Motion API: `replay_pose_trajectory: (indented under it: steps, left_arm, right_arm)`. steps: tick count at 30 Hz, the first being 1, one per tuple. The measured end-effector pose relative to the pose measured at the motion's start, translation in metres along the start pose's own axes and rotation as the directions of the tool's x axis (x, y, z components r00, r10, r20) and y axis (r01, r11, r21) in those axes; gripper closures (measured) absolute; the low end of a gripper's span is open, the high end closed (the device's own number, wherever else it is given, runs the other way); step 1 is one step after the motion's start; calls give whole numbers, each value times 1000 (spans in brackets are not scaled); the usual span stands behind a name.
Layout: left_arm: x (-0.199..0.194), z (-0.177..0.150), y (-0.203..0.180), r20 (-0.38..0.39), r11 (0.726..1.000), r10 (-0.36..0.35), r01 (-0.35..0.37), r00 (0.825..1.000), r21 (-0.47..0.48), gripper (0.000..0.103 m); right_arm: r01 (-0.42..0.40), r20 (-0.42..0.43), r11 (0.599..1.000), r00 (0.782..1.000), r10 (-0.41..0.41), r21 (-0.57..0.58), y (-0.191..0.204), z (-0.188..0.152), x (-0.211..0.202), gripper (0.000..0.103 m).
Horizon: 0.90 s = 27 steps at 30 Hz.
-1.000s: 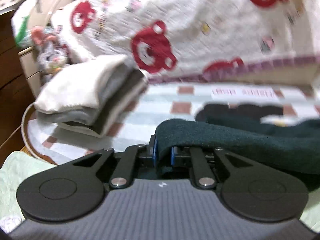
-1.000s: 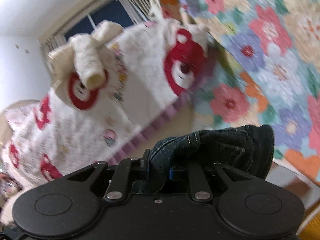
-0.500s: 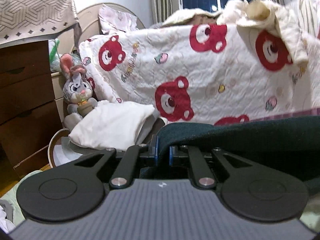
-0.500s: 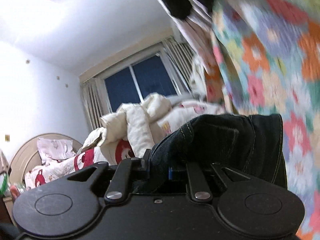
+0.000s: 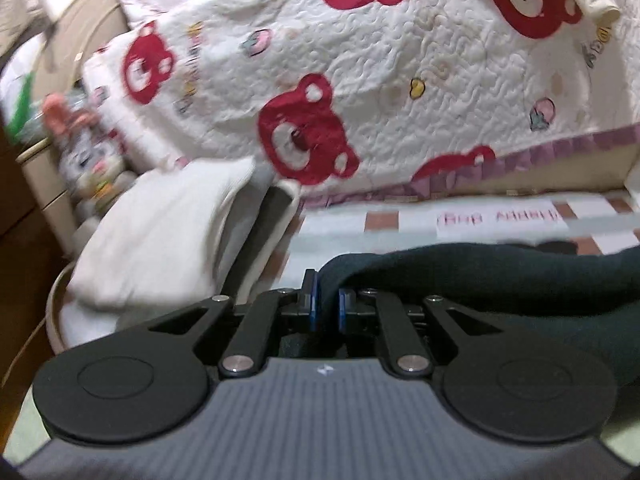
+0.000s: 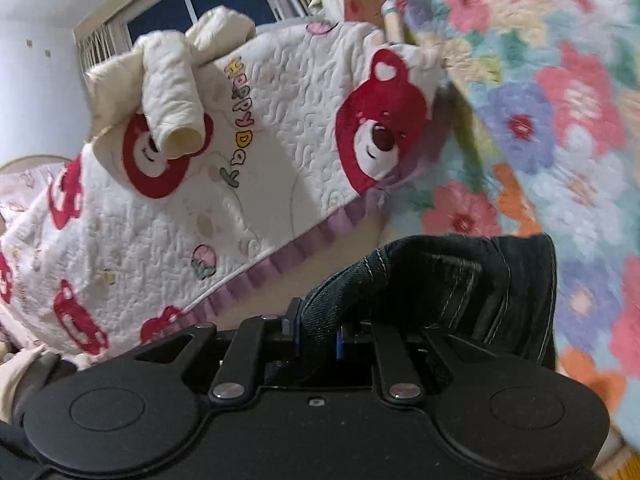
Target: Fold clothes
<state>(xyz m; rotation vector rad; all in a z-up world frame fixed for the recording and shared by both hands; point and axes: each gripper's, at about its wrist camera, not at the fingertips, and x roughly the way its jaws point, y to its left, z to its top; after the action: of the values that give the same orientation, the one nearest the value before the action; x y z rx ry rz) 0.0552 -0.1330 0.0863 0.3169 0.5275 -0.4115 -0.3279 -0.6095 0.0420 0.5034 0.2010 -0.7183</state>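
Note:
A dark denim garment (image 5: 500,276) runs from my left gripper (image 5: 326,306) off to the right over the checked bed sheet (image 5: 400,220). My left gripper is shut on its edge, pinched between the blue pads. In the right wrist view my right gripper (image 6: 318,330) is shut on a bunched fold of the same dark denim garment (image 6: 460,284), whose stitched seams show. The cloth hangs to the right of the jaws there. How the rest of the garment lies is hidden below both grippers.
A stack of folded white and grey clothes (image 5: 180,236) lies left of my left gripper. Behind it hangs a white quilt with red bears (image 5: 380,80). A plush rabbit (image 5: 84,152) sits at the far left. A flowered blanket (image 6: 540,120) fills the right wrist view's right side.
Both wrist views have tilted back down from half a second ago: the window and ceiling left view, and the bed sheet and quilt returned. Both grippers stayed shut on the denim.

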Motion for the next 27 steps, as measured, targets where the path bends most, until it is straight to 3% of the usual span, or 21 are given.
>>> replay_pose_trajectory:
  steps: [2, 3, 4, 5, 7, 9, 13, 17, 19, 21, 24, 27]
  left_arm:
    - [49, 23, -6, -34, 998, -58, 58, 998, -13, 80]
    - [74, 30, -9, -60, 997, -82, 81, 995, -20, 73]
    - [96, 29, -13, -95, 997, -73, 71, 993, -20, 48]
    - [116, 27, -18, -131, 998, -60, 58, 990, -17, 37]
    - [136, 11, -27, -193, 999, -41, 42, 980, 1, 37]
    - [136, -12, -30, -196, 996, -81, 85, 977, 9, 36]
    - [132, -56, -19, -210, 993, -89, 103, 974, 53, 33]
    - [133, -76, 2, -206, 991, -55, 78, 977, 107, 28]
    - [132, -78, 15, -193, 993, -74, 91, 978, 76, 27]
    - [131, -81, 29, -174, 994, -101, 107, 980, 27, 21]
    - [127, -95, 49, -171, 989, -140, 132, 975, -62, 19]
    - [126, -99, 49, -209, 984, -176, 170, 962, -45, 19]
  right_arm:
    - [23, -30, 1000, 999, -22, 2, 2, 12, 40, 85]
    - [34, -44, 999, 998, -34, 3, 3, 18, 60, 77]
    - [54, -69, 998, 996, -55, -10, 3, 19, 81, 69]
    - [83, -103, 996, 991, -86, -39, 4, 14, 104, 52]
    - [126, -162, 987, 977, -141, -100, 6, 4, 141, 52]
    - [121, -207, 981, 967, -151, -151, 15, -14, 149, 53]
    - [31, -275, 972, 956, -97, -233, 39, -41, 149, 52]
    - [-77, -322, 931, 945, -46, -358, 80, -49, 156, 52]
    - [-156, -339, 890, 941, 2, -428, 114, -42, 165, 52]
    - [-257, -371, 824, 927, 61, -505, 160, -36, 171, 52]
    - [-389, -432, 703, 893, 128, -596, 234, -40, 176, 48]
    - [-490, -473, 561, 861, 189, -667, 301, -69, 174, 44]
